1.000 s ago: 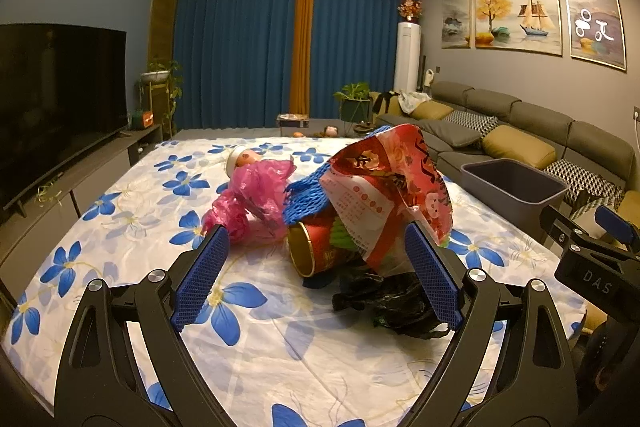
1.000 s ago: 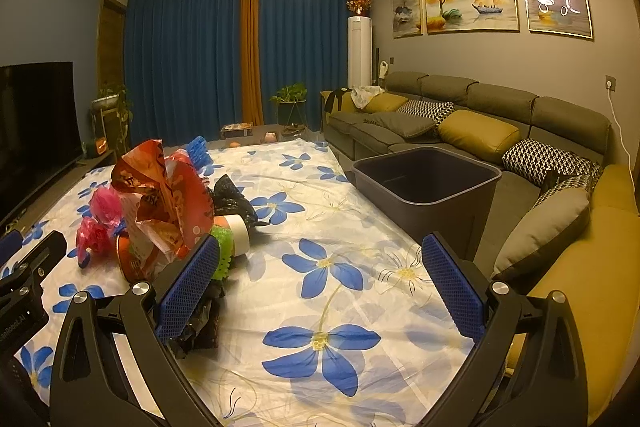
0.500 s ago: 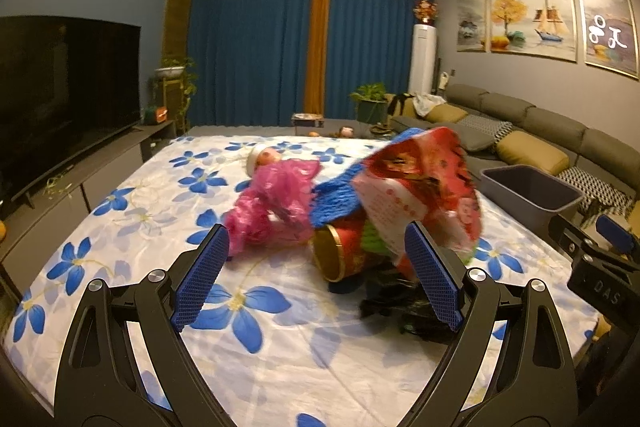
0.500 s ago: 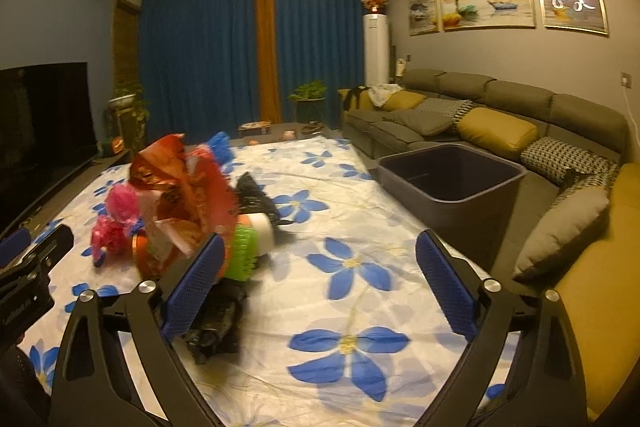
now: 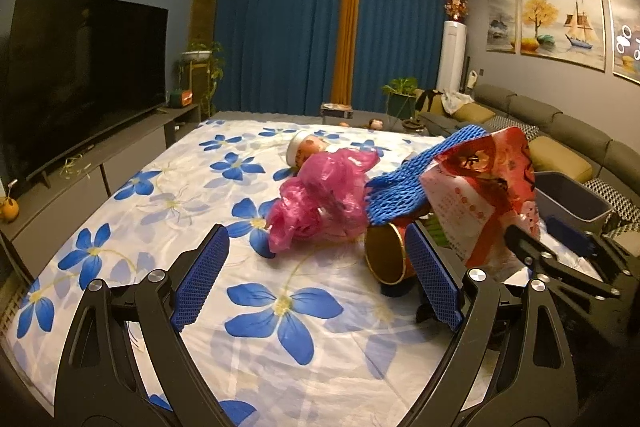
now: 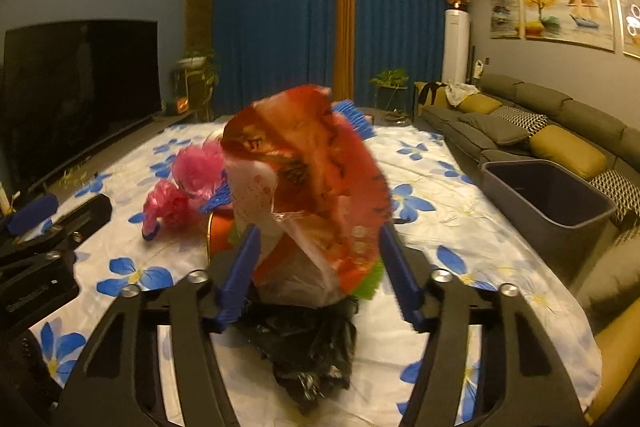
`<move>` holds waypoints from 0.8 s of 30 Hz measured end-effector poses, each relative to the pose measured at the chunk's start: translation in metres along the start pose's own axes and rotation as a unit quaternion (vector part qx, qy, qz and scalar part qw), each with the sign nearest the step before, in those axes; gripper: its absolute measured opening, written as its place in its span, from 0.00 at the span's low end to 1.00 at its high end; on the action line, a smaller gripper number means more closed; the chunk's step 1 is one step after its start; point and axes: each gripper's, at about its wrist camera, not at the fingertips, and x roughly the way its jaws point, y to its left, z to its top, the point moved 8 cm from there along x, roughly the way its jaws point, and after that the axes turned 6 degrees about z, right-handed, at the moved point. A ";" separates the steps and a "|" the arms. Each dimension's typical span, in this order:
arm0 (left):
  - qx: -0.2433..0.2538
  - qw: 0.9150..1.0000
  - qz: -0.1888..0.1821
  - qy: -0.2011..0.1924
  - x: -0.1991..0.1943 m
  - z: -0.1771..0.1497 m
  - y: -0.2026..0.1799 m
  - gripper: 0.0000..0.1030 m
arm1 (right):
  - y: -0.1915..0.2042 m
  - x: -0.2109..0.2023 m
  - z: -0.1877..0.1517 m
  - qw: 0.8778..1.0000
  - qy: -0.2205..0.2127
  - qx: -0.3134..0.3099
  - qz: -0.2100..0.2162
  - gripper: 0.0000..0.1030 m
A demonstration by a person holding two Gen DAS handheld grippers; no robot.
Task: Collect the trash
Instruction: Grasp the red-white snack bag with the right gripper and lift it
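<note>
A trash pile lies on the flowered cloth. In it are a red snack bag [image 6: 312,187], a crumpled pink plastic bag [image 5: 320,203], blue foam netting [image 5: 400,195], a red can with a gold rim [image 5: 386,255], a black bag [image 6: 308,347] and a pale tub [image 5: 306,149]. My right gripper [image 6: 320,279] straddles the lower part of the red snack bag and its jaws are closing, the pads just at the bag's sides. My left gripper [image 5: 316,279] stands open in front of the pink bag and the can, holding nothing.
A grey bin [image 6: 548,199] stands open at the table's right edge, in front of the sofa [image 6: 560,123]. A TV [image 5: 80,79] on a low cabinet runs along the left. Something green [image 6: 366,287] pokes out beneath the red bag.
My right gripper has swung left from the bare cloth onto the pile, and its jaws have narrowed around the red bag. My left gripper has shifted left, so the pile now sits to its right.
</note>
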 end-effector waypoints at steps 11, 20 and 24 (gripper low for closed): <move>0.008 1.000 -0.027 0.005 0.006 -0.004 -0.015 0.85 | -0.007 0.006 0.001 1.000 -0.003 -0.010 -0.002 0.05; 0.030 0.995 -0.090 0.004 -0.001 -0.011 -0.055 0.85 | -0.038 -0.039 0.015 0.998 -0.058 0.012 -0.027 0.05; 0.039 0.991 -0.123 0.014 -0.004 -0.021 -0.077 0.85 | -0.051 -0.052 0.015 0.996 -0.073 0.015 -0.052 0.05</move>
